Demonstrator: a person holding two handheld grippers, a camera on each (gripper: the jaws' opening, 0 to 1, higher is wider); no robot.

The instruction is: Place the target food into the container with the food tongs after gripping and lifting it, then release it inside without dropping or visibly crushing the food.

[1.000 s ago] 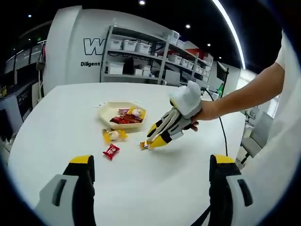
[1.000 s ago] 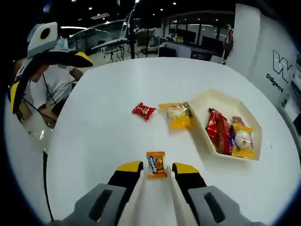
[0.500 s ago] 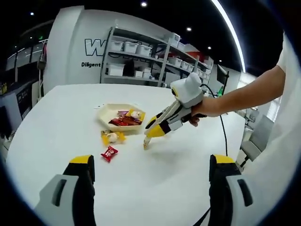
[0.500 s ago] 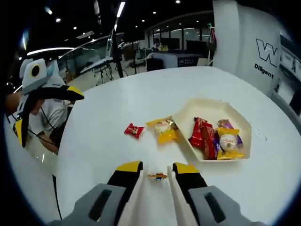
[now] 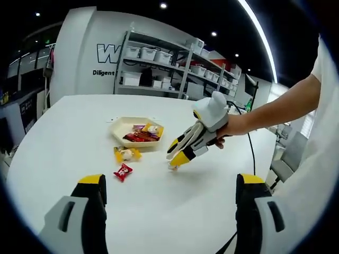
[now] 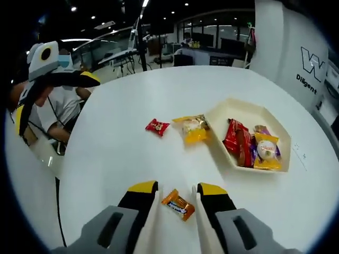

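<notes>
A white tabletop (image 6: 116, 174) in an open-plan workspace carries a scatter of wrapped snacks. In the right gripper view, the right hand-held gripper (image 6: 178, 197) sits low over the tabletop with its white tong blades set on either side of a small orange-wrapped candy (image 6: 178, 205); the candy lies slantwise in the gap, and whether the blades press on it cannot be told. The left gripper view shows the same gripper (image 5: 177, 160) from the side, held by a person's hand (image 5: 229, 127), its yellow tips pointing down at the candy (image 5: 172, 167) near the middle of the tabletop (image 5: 69, 132).

Farther in from the candy lie a red-wrapped sweet (image 6: 158, 127) and a yellow snack packet (image 6: 193, 128), the packet just beside the rim of a cream hexagonal tray (image 6: 233, 108). The tray holds red wrappers (image 6: 238, 142) and a yellow packet with a round white snack (image 6: 265, 151). From the left gripper view the tray (image 5: 121, 126) sits toward the far side of the tabletop, with the yellow packet (image 5: 126, 154) and red sweet (image 5: 123, 171) in front of it.

The left hand-held gripper (image 5: 169, 196) hangs above the near edge, jaws spread wide and holding nothing. Shelving with white bins (image 5: 159, 55) lines the far wall.
</notes>
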